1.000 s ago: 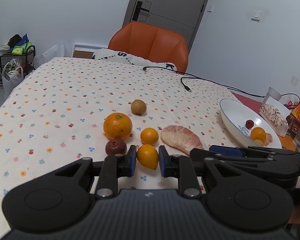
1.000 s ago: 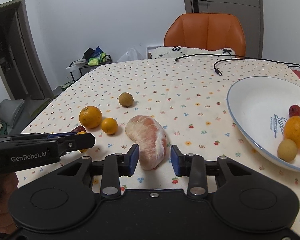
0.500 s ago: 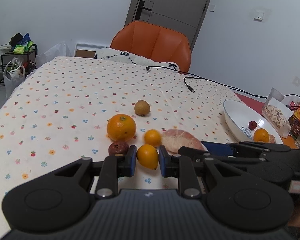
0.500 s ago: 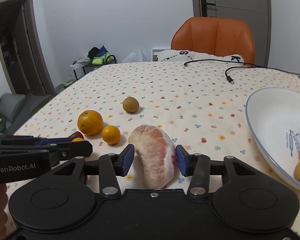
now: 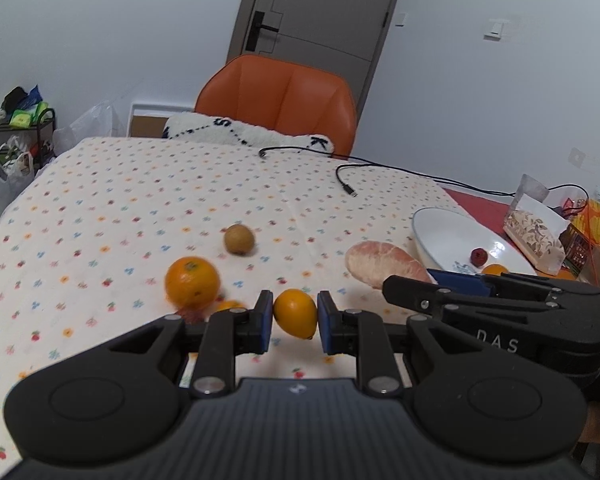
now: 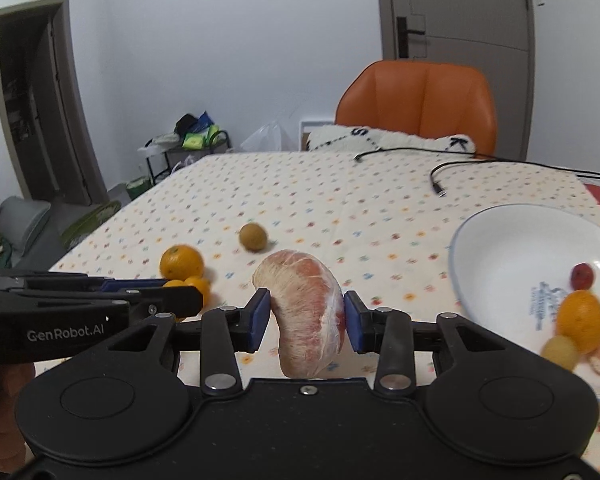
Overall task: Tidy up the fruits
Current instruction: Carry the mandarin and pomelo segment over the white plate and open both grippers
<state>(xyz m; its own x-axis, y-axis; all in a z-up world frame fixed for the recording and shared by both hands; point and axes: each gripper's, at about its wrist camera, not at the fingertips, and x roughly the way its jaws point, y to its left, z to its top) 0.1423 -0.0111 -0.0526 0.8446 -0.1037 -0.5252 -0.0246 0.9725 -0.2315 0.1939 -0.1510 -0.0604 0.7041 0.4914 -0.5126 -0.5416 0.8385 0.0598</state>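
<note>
My left gripper (image 5: 294, 313) is shut on a small orange (image 5: 296, 310), held just above the flowered tablecloth (image 5: 140, 208). My right gripper (image 6: 306, 316) has a peeled pink pomelo segment (image 6: 310, 300) between its blue pads; the jaws are closing and the pads press its sides. The segment (image 5: 384, 266) also shows in the left wrist view, off the cloth. On the cloth lie a large orange (image 5: 192, 282), a brown round fruit (image 5: 239, 239) and another small orange (image 6: 198, 284). To the right, a white plate (image 6: 484, 232) holds an orange (image 6: 580, 320) and a few small fruits.
An orange chair (image 5: 280, 96) with a white cushion stands at the table's far edge. A black cable (image 5: 348, 188) trails across the far right of the cloth. Snack packets (image 5: 536, 232) sit on a red mat beyond the plate. A person's hand (image 6: 0, 412) holds the left gripper.
The right jaws closed onto the pomelo segment and lifted it off the cloth. The left gripper rose and shifted with its small orange, so the other fruits sit lower and further left.
</note>
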